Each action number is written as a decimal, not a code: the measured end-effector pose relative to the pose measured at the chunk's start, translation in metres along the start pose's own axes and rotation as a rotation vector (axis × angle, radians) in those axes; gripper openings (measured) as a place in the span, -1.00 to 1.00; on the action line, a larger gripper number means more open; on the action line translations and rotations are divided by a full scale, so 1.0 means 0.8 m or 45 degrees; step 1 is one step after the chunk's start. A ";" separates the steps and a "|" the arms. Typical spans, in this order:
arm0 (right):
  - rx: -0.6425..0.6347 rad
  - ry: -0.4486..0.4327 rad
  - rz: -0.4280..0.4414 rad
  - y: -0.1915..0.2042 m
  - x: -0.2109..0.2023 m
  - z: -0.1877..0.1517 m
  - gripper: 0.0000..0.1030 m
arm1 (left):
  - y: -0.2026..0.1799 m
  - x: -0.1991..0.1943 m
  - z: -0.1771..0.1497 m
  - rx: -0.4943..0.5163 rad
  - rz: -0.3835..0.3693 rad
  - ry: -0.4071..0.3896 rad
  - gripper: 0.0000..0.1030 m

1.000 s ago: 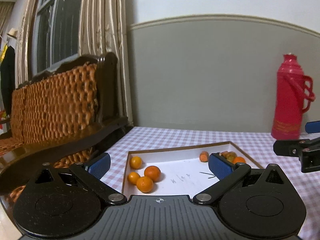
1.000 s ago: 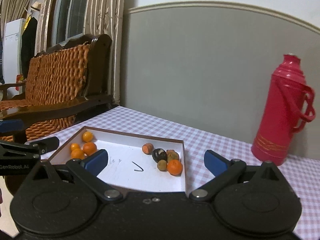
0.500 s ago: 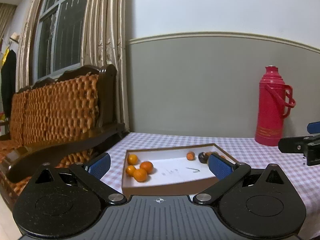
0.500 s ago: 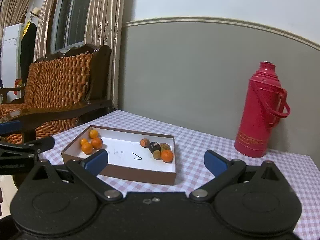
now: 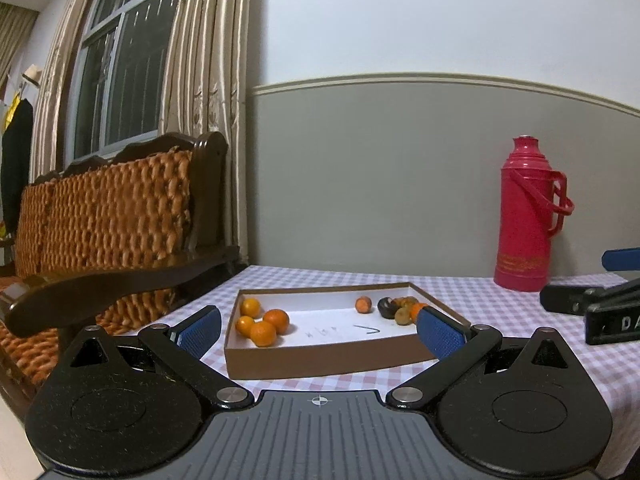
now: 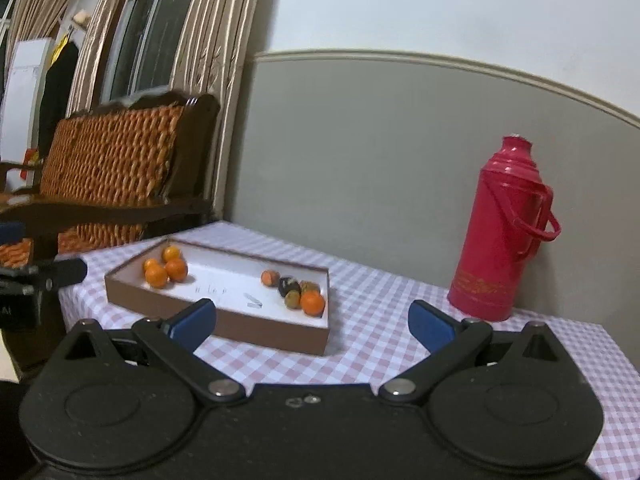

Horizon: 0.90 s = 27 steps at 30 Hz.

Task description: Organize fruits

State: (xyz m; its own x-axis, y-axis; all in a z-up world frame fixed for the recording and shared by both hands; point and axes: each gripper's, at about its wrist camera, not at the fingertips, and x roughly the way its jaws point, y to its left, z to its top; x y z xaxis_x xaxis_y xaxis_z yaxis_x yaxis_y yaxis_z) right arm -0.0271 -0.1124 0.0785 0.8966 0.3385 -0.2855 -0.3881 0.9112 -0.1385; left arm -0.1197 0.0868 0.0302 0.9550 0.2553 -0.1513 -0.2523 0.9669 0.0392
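A shallow brown box with a white floor sits on the checked tablecloth. Several oranges cluster at its left end. At its right end lies a mixed heap of small orange, brown and dark fruits. My left gripper stands open in front of the box, nothing between its blue pads. My right gripper is open too, back from the box's near right corner. Each gripper's tip shows at the edge of the other's view.
A tall red thermos stands at the back right near the grey wall. A wooden wicker-backed bench and curtains are on the left. The table's near and right edges drop off.
Both grippers have pulled back and up from the box, which now looks smaller and farther away. Fruits have not moved. Both stay open.
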 end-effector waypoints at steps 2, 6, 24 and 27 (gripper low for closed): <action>0.023 0.002 -0.004 -0.003 0.001 -0.002 0.88 | -0.001 0.001 -0.002 0.004 -0.003 0.001 1.00; 0.049 0.009 -0.040 -0.005 0.001 -0.004 0.88 | -0.006 -0.002 -0.003 0.032 -0.009 -0.012 1.00; 0.084 0.000 -0.043 -0.011 -0.001 -0.006 0.88 | -0.003 -0.005 -0.003 0.038 -0.020 -0.027 1.00; 0.085 -0.001 -0.043 -0.011 -0.001 -0.006 0.88 | -0.003 -0.005 -0.003 0.037 -0.021 -0.027 1.00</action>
State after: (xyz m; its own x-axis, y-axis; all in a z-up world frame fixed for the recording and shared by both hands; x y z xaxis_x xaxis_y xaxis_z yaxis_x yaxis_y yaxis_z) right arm -0.0255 -0.1218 0.0751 0.9091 0.3072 -0.2812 -0.3424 0.9358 -0.0846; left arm -0.1236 0.0832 0.0282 0.9620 0.2394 -0.1314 -0.2325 0.9704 0.0654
